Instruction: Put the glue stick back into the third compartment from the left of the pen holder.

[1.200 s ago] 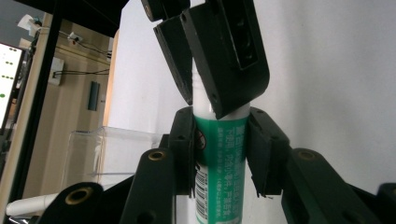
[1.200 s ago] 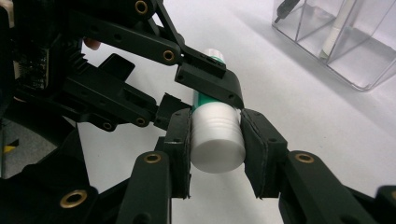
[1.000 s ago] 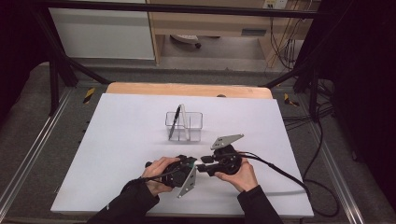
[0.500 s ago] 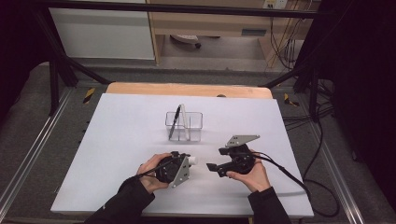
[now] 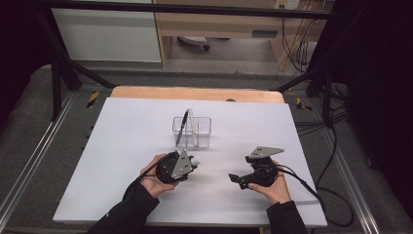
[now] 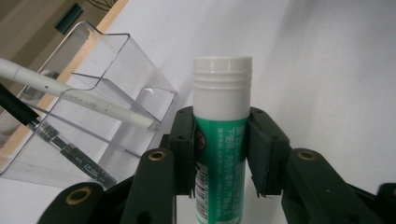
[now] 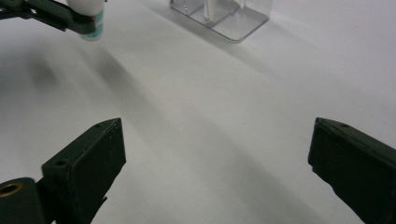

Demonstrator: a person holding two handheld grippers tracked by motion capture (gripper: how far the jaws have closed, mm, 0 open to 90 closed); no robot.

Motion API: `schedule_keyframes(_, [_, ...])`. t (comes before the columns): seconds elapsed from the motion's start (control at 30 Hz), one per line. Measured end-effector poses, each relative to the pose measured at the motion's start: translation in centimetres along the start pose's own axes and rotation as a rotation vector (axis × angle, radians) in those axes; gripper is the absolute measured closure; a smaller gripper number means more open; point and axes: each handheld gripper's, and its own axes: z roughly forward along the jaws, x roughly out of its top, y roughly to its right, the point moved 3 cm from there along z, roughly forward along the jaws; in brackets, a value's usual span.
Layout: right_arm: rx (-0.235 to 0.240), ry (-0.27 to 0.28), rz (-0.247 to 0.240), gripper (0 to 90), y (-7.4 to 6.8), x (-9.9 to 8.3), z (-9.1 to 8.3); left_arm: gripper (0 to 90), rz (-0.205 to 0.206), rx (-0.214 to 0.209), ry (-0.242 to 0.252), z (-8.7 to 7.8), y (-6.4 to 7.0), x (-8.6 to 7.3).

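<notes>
Your left gripper [image 6: 219, 154] has its jaws clamped on the green-and-white glue stick [image 6: 221, 135] near the clear plastic organizer [image 6: 88, 107], while your right gripper [image 7: 215, 172] sits wide open.

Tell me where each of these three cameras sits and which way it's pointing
High view: above the person's side, looking forward and down on the table; forearms, hands, both grippers show.
Left gripper view: on the left hand-held gripper, looking along jaws clamping a glue stick, toward the clear organizer.
Right gripper view: on the right hand-held gripper, jaws apart, facing the table.
All share the organizer and glue stick.
</notes>
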Motion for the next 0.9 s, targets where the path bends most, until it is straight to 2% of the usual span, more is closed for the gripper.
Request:
schedule_keyframes(0.23, [-0.04, -0.019, 0.027, 0.9, 1.2, -1.7, -0.3, 64.8, -0.132, -0.013, 0.046, -0.1, -0.9, 0.5])
schedule_keyframes(0.4, [-0.028, -0.006, 0.042, 0.7, 1.9, -2.7, -1.0, 64.8, -0.245, -0.007, 0.082, -0.1, -1.7, 1.0])
schedule_keyframes(0.5, [-0.025, -0.01, 0.043, 0.7, 2.1, -3.1, -1.3, 64.8, -0.293, -0.001, 0.097, -0.1, -2.2, 1.4])
schedule_keyframes(0.67, [-0.018, 0.004, 0.045, 0.7, 2.6, -3.8, -1.7, 64.8, -0.356, 0.023, 0.119, 0.1, -2.9, 2.1])
schedule_keyframes(0.77, [-0.04, -0.009, 0.031, 0.7, 2.9, -4.1, -1.8, 64.8, -0.393, 0.031, 0.134, 0.3, -3.4, 2.6])
schedule_keyframes(0.9, [-0.035, -0.007, 0.041, 0.7, 3.1, -4.4, -2.0, 64.8, -0.423, 0.043, 0.147, 0.8, -3.9, 3.3])
